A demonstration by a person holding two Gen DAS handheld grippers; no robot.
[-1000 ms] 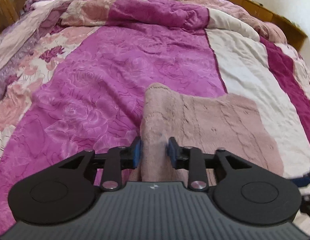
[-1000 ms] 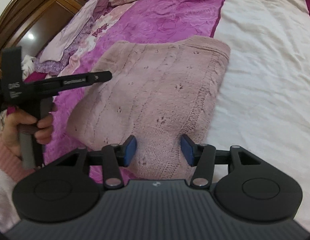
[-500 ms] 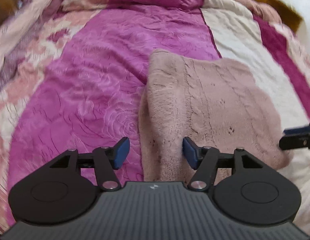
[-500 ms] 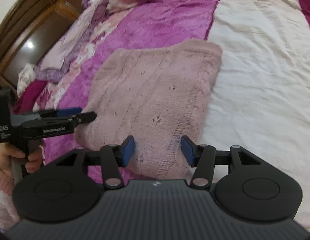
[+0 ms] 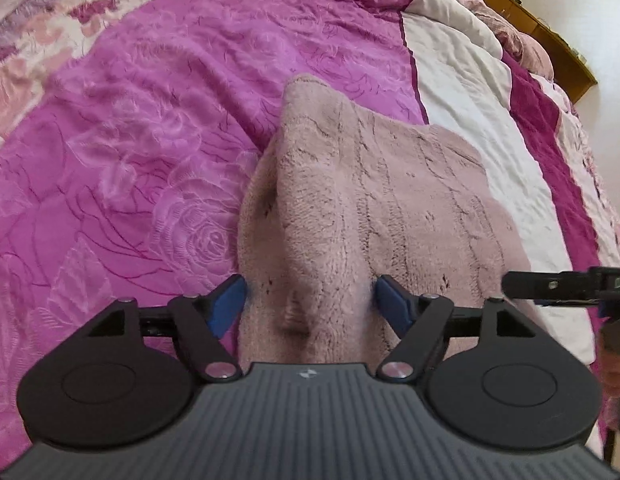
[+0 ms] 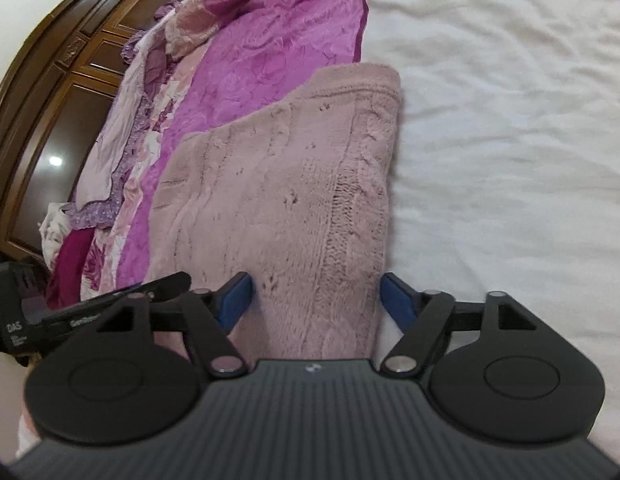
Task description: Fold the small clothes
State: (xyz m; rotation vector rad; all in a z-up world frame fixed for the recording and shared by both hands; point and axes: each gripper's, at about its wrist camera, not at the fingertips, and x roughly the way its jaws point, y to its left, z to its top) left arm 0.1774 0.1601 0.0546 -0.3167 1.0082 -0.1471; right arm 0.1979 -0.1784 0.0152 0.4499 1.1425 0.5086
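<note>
Both sets of jaws, narrow around the knit edge a second ago, are opening. The left gripper (image 5: 310, 304) now straddles a loose ridge of the pink sweater (image 5: 374, 216) without pinching it; the right gripper (image 6: 316, 300) likewise, its neighbour closer at 9 o'clock.

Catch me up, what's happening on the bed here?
A person with a gripper in each hand is folding a pink knit sweater on a quilt. The sweater lies folded into a rough rectangle. The left gripper sits at its near left corner, the right gripper at its near right edge. Both sets of jaws are opening, with knit between the pads but not pinched. It looks like a fold was just laid down and let go.
</note>
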